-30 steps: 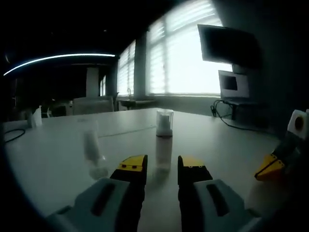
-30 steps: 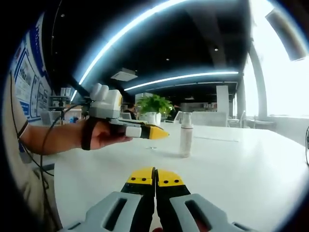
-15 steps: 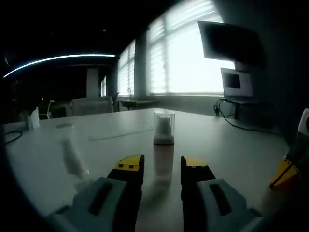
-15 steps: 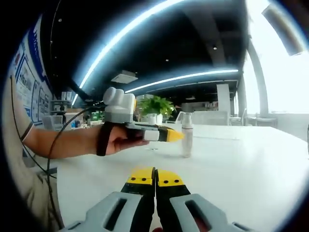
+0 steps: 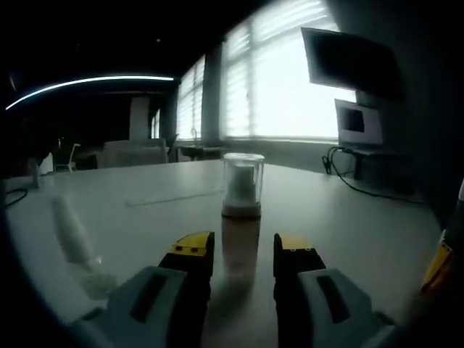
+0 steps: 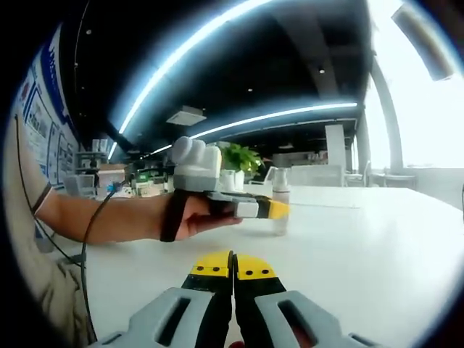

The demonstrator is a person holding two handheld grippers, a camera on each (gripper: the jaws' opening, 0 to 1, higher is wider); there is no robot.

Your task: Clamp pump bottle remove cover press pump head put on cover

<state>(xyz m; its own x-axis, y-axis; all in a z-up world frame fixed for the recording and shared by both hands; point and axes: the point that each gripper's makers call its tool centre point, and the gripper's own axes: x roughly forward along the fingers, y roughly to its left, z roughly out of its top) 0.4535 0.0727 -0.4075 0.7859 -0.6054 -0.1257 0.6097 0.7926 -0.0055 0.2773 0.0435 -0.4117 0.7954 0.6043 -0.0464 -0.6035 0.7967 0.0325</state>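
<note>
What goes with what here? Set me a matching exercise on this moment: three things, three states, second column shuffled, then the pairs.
Things:
1. left gripper
2. right gripper
3. pump bottle

States:
A. upright on the white table, clear cover on
B. jaws open, one on each side of the bottle
C. jaws closed together, holding nothing

Pairs: 1-B, 2-C, 3-A

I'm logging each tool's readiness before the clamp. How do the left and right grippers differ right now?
The left gripper has its jaws open, while the right gripper has its jaws shut together. The left gripper sits right at the pump bottle, whose lower body lies between its tips; the right gripper is well back from the bottle, with bare table ahead. Both have yellow tips.
</note>
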